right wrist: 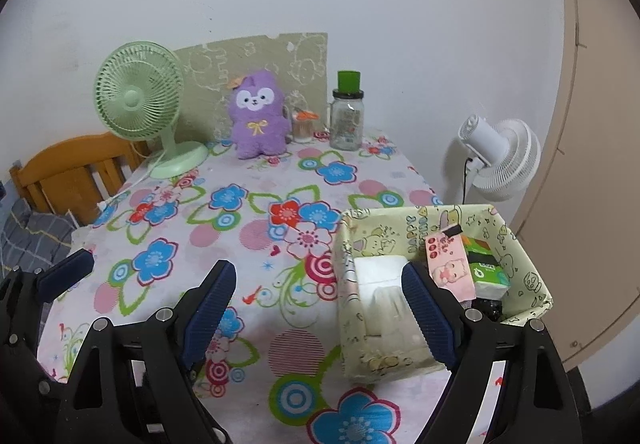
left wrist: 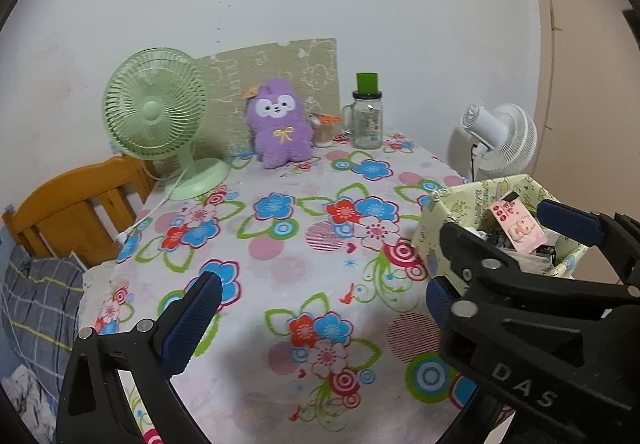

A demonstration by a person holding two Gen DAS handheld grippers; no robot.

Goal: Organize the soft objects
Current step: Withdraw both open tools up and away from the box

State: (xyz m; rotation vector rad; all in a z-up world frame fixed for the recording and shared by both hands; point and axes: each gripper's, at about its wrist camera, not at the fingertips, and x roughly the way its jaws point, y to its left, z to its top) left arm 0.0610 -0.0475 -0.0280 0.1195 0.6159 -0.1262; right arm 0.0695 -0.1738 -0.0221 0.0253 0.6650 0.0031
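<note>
Your right tongs (right wrist: 316,308) stand wide open, nothing between the blue pads, hanging over the flowered tablecloth (right wrist: 248,212). Its right finger (right wrist: 430,314) overlaps the near side of the yellow box (right wrist: 516,244) in the right wrist view; whether it touches, you cannot tell. Inside the box: a white tissue pack (right wrist: 378,272), a pink packet (right wrist: 446,262) and a green pack (right wrist: 486,268) just beyond that finger.

Your left tongs (left wrist: 316,304) also gape, empty. Left pad (left wrist: 194,318) shows clearly; the right pad is half hidden behind your right tongs, which cross the lower right of the left wrist view. In the right wrist view the left tongs show only as one blue pad at the far left edge.

Straight ahead of both tongs, well apart at the far edge of the table: the purple plush toy (right wrist: 260,114), upright, leaning against a patterned board (right wrist: 256,56). Left of it, a green fan (right wrist: 138,92). Right of it, a small cup (right wrist: 302,126), then a glass jar (right wrist: 347,116) with a green lid. Beyond the table to the right, a white fan (right wrist: 498,160). Far left, a wooden headboard (right wrist: 72,172).
</note>
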